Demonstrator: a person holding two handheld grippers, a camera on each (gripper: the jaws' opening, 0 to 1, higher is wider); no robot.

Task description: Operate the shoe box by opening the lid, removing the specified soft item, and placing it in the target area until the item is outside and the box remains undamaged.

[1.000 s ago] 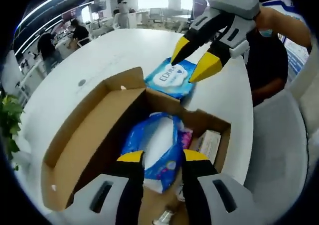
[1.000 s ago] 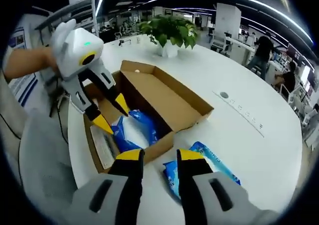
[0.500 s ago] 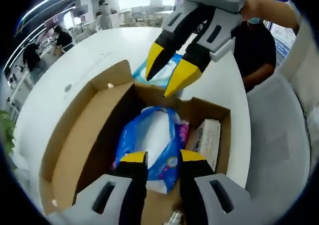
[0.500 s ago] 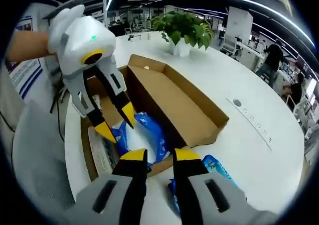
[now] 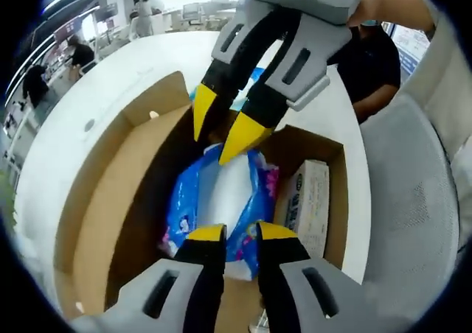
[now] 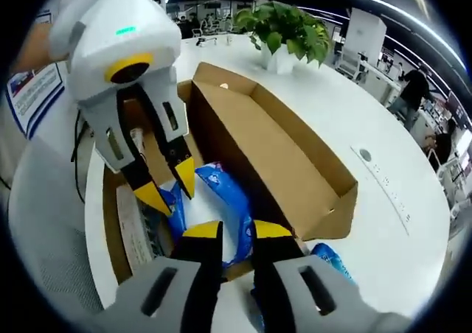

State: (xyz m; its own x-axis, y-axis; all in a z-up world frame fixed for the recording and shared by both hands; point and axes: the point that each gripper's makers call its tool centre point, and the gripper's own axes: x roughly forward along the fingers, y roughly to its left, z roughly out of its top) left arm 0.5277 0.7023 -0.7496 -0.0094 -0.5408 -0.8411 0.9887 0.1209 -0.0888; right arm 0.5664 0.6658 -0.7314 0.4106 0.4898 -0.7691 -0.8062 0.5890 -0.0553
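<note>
one open shoe box (image 5: pixel 96 200) on the white worktop (image 6: pixel 383 149), lid (image 6: pixel 265 141) folded back; inside it, left to right in the left gripper view, one blue soft pack (image 5: pixel 221 200) and one white carton (image 5: pixel 306 208). left gripper (image 5: pixel 234 233) and right gripper (image 6: pixel 228 230) both poised over the pack, jaws slightly parted, gripping nothing. risk: snagging or tearing a cardboard wall, or the two grippers colliding in the tight space

open brown cardboard shoe box (image 5: pixel 96 200) on the white counter (image 5: pixel 51 149); blue plastic soft pack (image 5: pixel 221 200) inside, white carton (image 5: pixel 306 208) at its 3 o'clock.
</note>
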